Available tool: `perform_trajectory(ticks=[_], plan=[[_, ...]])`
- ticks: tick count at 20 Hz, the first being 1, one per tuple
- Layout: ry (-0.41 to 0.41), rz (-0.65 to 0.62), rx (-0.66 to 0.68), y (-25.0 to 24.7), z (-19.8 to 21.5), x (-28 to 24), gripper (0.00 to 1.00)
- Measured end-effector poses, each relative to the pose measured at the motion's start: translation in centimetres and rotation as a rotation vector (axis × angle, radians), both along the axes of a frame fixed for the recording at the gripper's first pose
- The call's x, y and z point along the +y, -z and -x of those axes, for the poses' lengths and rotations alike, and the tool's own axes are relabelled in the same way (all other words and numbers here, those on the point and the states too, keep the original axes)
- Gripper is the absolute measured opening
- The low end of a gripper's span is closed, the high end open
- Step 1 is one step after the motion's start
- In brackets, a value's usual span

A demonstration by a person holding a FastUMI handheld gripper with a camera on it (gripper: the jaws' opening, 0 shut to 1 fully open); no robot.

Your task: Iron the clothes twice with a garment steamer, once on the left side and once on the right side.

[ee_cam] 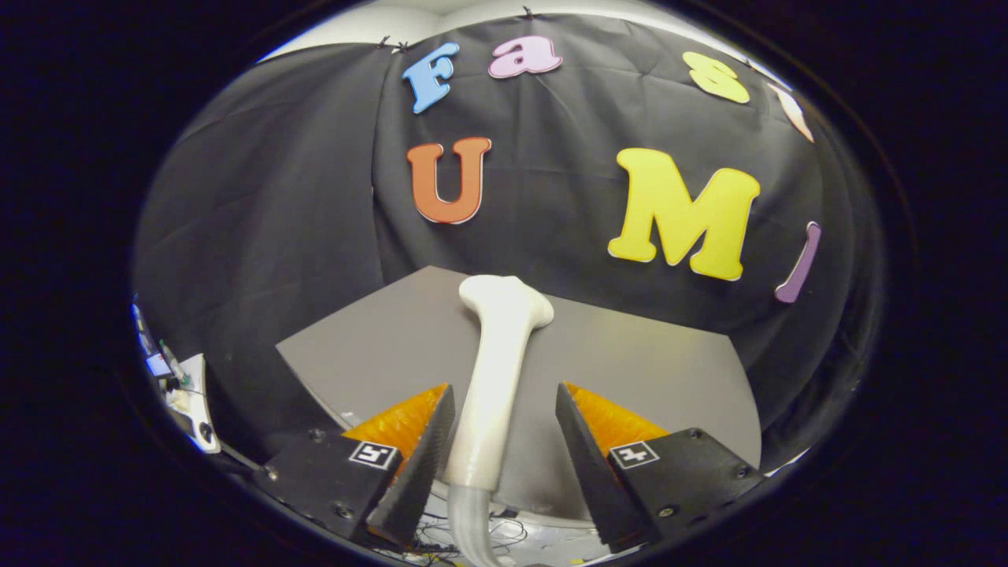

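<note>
The tool (504, 402) straddles the steamer (496, 378) over a grey table (646, 362).

The camera rides on the gripper (504, 405), looking forward along its two spread fingers, close above a grey table (630, 362) (seen slightly from above) and facing the booth's black cloth wall (276, 236) beyond.

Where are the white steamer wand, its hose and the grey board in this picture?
steamer wand (496, 370), gripper view, middle of its handle between the open jaws
hose (470, 528), gripper view, ribbed tube below the handle
grey board (646, 370), gripper view, bare surface beyond the jaws
</note>
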State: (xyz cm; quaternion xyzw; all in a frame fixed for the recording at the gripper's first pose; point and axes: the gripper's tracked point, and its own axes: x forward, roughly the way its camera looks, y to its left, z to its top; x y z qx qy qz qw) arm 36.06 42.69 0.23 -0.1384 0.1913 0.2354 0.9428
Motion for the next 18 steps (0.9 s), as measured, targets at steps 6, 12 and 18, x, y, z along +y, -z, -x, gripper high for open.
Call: perform_trajectory(ticks=[6, 12, 18], plan=[[0.018, -0.043, 0.073, 2.2, -1.6, 2.3, 0.54], [0.034, -0.099, 0.137, 2.0, -1.5, 2.7, 0.44], [0.03, -0.149, 0.106, -0.7, -0.3, 1.2, 0.38]])
